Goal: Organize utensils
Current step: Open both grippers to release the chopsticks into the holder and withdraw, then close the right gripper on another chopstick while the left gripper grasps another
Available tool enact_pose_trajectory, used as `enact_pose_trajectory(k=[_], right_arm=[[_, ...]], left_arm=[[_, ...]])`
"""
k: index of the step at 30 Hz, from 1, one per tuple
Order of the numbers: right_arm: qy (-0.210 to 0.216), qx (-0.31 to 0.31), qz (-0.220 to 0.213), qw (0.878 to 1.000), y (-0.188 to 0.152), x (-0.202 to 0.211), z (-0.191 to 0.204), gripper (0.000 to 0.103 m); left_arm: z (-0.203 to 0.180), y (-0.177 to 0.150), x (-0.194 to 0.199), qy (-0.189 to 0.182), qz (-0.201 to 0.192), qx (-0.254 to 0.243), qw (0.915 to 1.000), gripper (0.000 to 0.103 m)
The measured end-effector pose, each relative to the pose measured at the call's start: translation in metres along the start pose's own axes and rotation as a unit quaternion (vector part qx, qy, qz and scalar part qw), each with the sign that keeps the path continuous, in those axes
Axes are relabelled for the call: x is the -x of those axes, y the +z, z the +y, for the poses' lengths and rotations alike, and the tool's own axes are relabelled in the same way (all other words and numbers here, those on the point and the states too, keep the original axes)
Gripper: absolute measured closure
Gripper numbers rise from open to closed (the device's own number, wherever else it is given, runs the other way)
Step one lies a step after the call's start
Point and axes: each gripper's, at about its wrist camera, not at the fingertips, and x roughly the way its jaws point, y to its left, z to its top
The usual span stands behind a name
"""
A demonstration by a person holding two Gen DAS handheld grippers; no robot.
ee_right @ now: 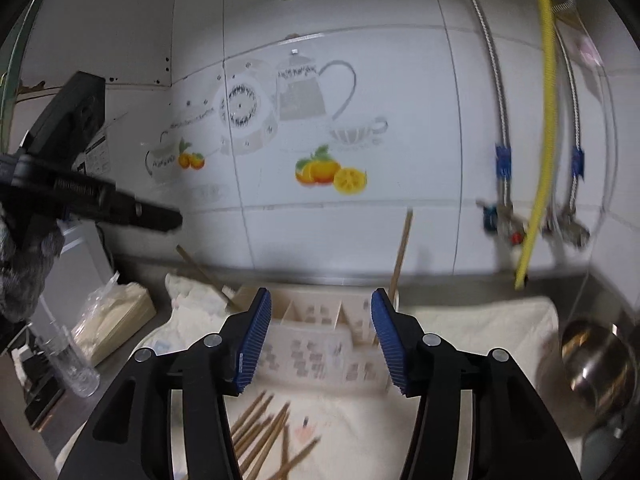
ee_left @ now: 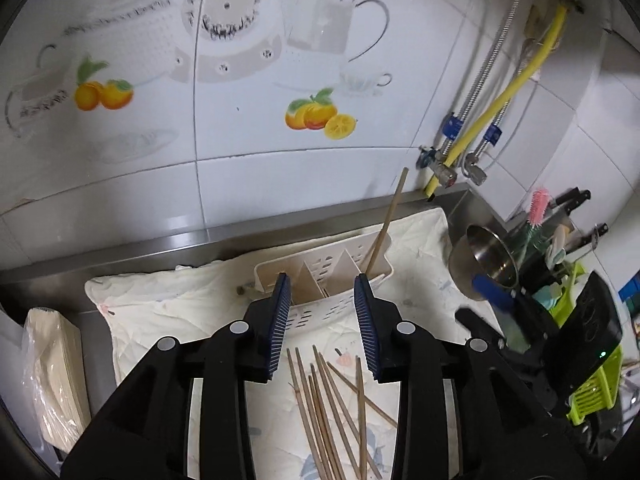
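Right now both my left hand-held gripper (ee_left: pixel 326 326) and right hand-held gripper (ee_right: pixel 320 340) gape empty. Loose chopsticks (ee_left: pixel 332 412) lie just below my left one: light, stiff, slippery, best pinched mid-shaft, then dropped into the holder (ee_left: pixel 320 276) ahead.

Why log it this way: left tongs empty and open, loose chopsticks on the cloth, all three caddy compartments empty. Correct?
Not quite. The caddy is not all empty: one chopstick stands in its right-hand compartment, leaning toward the wall, as the left wrist view shows. The rest holds: the left tongs are open and empty, and loose chopsticks lie on the cloth.
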Motion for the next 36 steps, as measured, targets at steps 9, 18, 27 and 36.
enact_pose_trajectory(k=[9, 18, 27, 36], right_arm=[[-0.008, -0.026, 0.044, 0.999, -0.07, 0.038, 0.008, 0.053], [-0.016, -0.027, 0.108, 0.994, -0.14, 0.053, 0.028, 0.053], [-0.015, -0.033, 0.167, 0.985, -0.193, 0.046, 0.031, 0.065], [-0.02, -0.049, 0.17, 0.984, -0.201, 0.053, 0.024, 0.066]], left_arm=[[-0.005, -0.072, 0.042, 0.021, -0.074, -0.004, 0.997, 0.067], [-0.004, -0.16, 0.024, 0.015, -0.065, 0.025, 0.9975, 0.067], [-0.039, -0.232, 0.003, -0.029, -0.046, -0.024, 0.9983, 0.071], [-0.056, -0.284, -0.041, -0.071, 0.011, -0.029, 0.997, 0.075]])
